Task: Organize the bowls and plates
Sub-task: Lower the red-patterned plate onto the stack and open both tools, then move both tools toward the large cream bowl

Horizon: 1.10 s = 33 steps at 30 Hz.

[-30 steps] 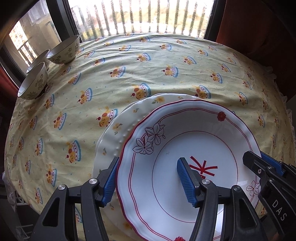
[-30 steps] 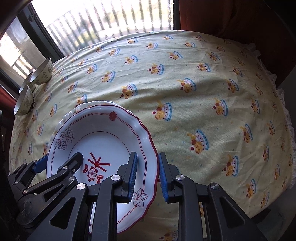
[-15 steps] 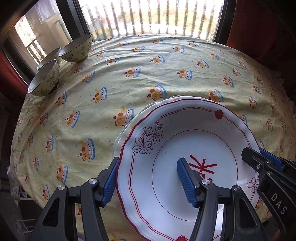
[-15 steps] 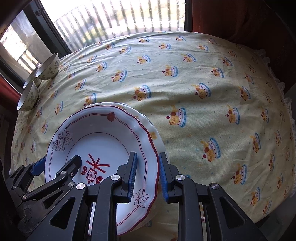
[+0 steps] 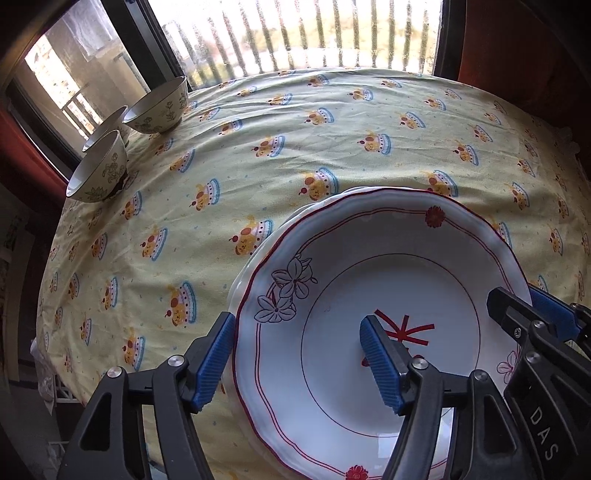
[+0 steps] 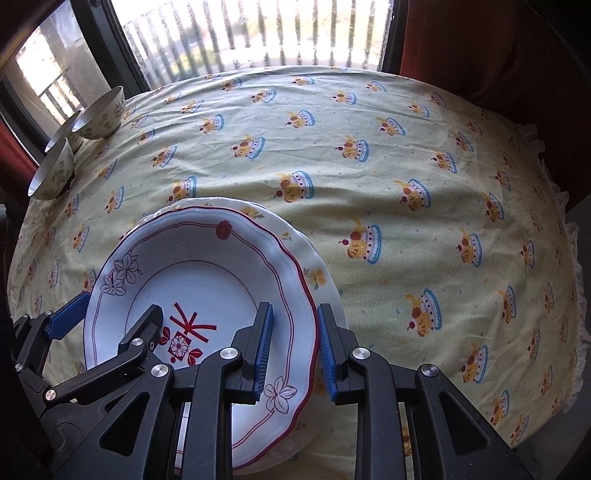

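My left gripper (image 5: 299,354) straddles the left rim of the red-trimmed plate (image 5: 388,295) and its jaws are opening, the outer pad just off the rim and the inner one over the well. My right gripper (image 6: 293,345) stands narrow astride the same plate's right rim, pads close on either side, though I cannot tell whether they press it. The plate lies on a cream plate (image 6: 314,266) on the yellow cake-print tablecloth (image 6: 406,155), with three bowls (image 5: 159,107) well apart at the far left corner by the window (image 5: 295,33).
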{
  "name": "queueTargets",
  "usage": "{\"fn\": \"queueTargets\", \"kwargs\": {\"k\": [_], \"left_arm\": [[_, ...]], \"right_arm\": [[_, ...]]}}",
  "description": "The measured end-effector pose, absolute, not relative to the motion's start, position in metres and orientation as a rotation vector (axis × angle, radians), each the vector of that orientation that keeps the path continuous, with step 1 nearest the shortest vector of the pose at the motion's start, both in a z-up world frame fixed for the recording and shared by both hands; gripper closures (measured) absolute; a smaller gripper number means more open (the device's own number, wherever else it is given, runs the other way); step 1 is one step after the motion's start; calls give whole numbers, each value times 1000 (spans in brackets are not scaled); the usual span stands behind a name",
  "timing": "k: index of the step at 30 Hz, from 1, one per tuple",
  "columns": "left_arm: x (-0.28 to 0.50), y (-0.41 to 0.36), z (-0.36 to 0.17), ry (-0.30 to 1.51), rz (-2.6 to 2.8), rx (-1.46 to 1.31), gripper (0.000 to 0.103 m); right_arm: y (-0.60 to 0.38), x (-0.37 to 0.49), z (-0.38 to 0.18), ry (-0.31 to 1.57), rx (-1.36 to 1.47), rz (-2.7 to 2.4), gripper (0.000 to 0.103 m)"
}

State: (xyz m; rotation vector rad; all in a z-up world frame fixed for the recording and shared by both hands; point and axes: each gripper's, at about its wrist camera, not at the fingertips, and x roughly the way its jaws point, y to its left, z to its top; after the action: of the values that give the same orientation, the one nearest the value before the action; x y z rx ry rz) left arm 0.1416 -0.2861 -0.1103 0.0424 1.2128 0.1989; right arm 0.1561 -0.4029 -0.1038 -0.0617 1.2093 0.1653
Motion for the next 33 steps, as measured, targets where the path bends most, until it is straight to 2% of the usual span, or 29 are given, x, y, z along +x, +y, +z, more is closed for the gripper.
{"fn": "queueTargets", "kwargs": {"k": [6, 11, 16, 18, 33], "left_arm": [[141, -284, -110, 1218, 188, 24, 27], [139, -270, -112, 1249, 181, -40, 23], [134, -254, -110, 1256, 170, -105, 20], [134, -248, -108, 1254, 153, -117, 20], [135, -172, -83, 1227, 30, -87, 20]], "right_arm": [[-402, 155, -104, 1204, -79, 160, 74], [-401, 154, -104, 1220, -85, 157, 67], [-399, 151, -97, 1219, -82, 143, 46], [-397, 150, -93, 1211, -82, 136, 42], [-331, 146, -69, 1179, 17, 93, 41]]}}
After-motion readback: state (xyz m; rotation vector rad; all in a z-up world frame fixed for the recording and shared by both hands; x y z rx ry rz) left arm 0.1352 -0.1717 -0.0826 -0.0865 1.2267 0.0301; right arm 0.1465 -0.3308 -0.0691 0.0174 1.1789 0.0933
